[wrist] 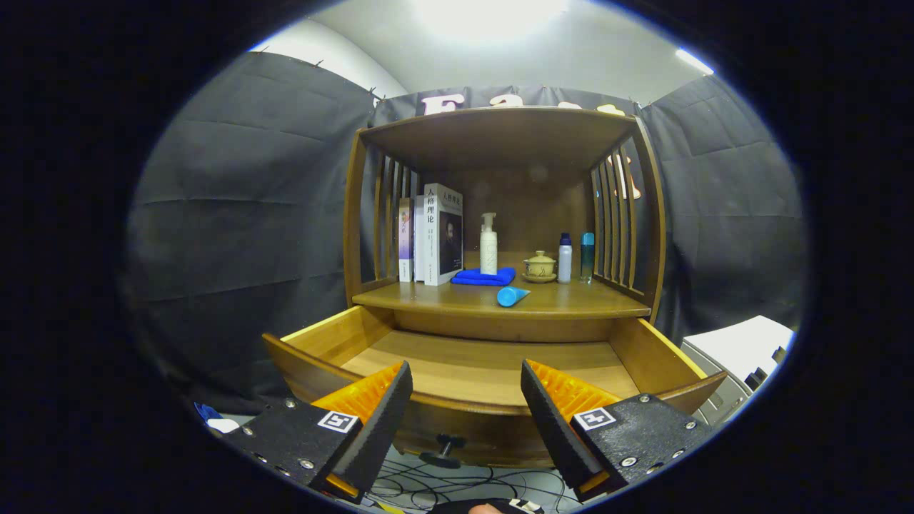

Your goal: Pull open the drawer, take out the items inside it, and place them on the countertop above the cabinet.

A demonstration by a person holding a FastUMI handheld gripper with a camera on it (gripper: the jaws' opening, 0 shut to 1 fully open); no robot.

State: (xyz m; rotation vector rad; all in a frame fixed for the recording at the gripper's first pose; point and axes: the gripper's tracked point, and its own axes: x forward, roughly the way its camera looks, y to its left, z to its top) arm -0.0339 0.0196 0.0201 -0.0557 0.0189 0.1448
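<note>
The wooden drawer (314, 335) stands pulled out toward me below the cabinet's countertop (571, 303); the part of its floor that I see is bare. A blue tube (511, 295) lies on its side near the countertop's front edge. My gripper (466, 382) is open, fingers spread wide with nothing between them, hovering in front of and just above the drawer's front panel. The drawer's knob (443, 455) shows below, between the fingers.
On the countertop stand books (435, 235) at the left, a white pump bottle (488, 246) on a folded blue cloth (484, 277), a lidded cup (539, 266) and two small bottles (575, 257). A white box (742, 350) sits to the right. Cables (457, 489) lie on the floor.
</note>
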